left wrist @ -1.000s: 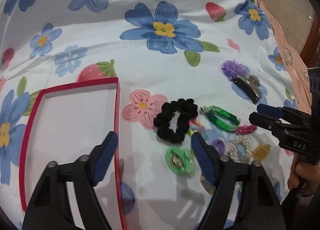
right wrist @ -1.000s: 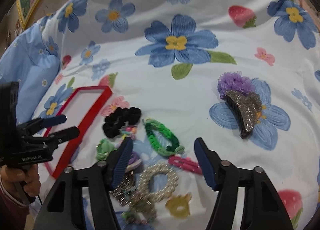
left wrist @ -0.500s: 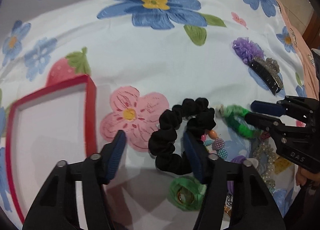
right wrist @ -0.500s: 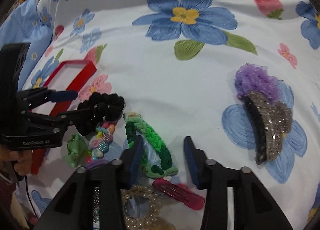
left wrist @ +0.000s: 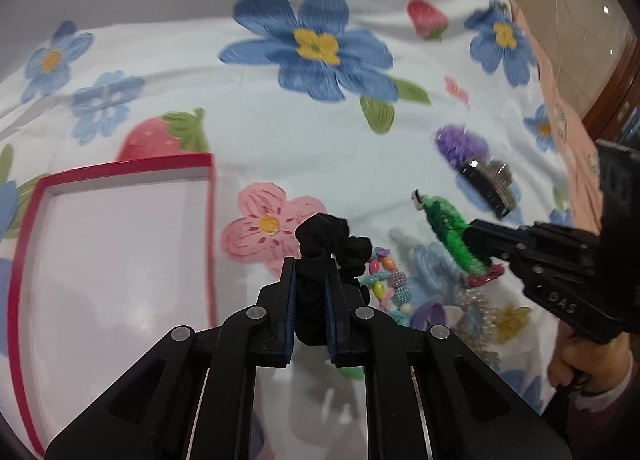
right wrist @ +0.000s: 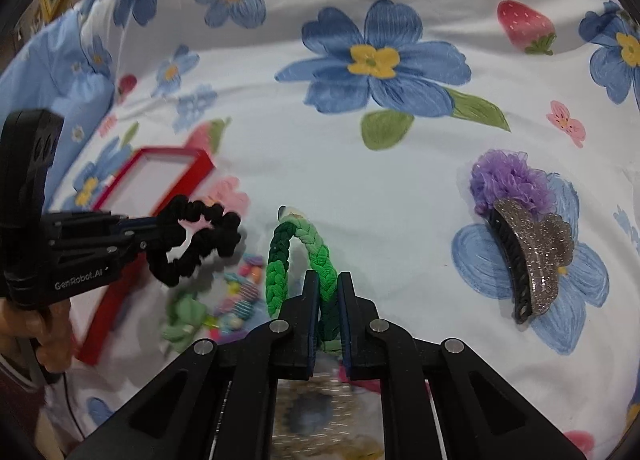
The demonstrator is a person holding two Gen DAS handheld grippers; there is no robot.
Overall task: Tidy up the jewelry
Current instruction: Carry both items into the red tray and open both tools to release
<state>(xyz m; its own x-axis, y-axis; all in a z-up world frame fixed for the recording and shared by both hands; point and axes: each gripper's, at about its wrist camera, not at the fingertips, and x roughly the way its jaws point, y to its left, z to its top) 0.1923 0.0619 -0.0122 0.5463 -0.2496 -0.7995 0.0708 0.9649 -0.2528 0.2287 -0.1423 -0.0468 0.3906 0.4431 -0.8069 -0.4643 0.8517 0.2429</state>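
My left gripper (left wrist: 310, 272) is shut on a black scrunchie (left wrist: 332, 244) and holds it above the sheet; the right wrist view shows the scrunchie (right wrist: 196, 238) hanging from it. My right gripper (right wrist: 328, 288) is shut on a green braided hair band (right wrist: 298, 260), lifted off the pile; the band also shows in the left wrist view (left wrist: 450, 234). An open red-rimmed box (left wrist: 210, 219) with a white inside lies left of the pile. It shows in the right wrist view too (right wrist: 200, 161).
A pile of beads (left wrist: 390, 284), a pearl ring (left wrist: 478, 312), a yellow piece and a green scrunchie (right wrist: 184, 318) lies on the floral sheet. A purple scrunchie (right wrist: 506, 181) and a glitter claw clip (right wrist: 532, 256) lie to the right.
Both grippers have closed: the left on the black scrunchie, the right on the green braided band. Both items have risen off the sheet.
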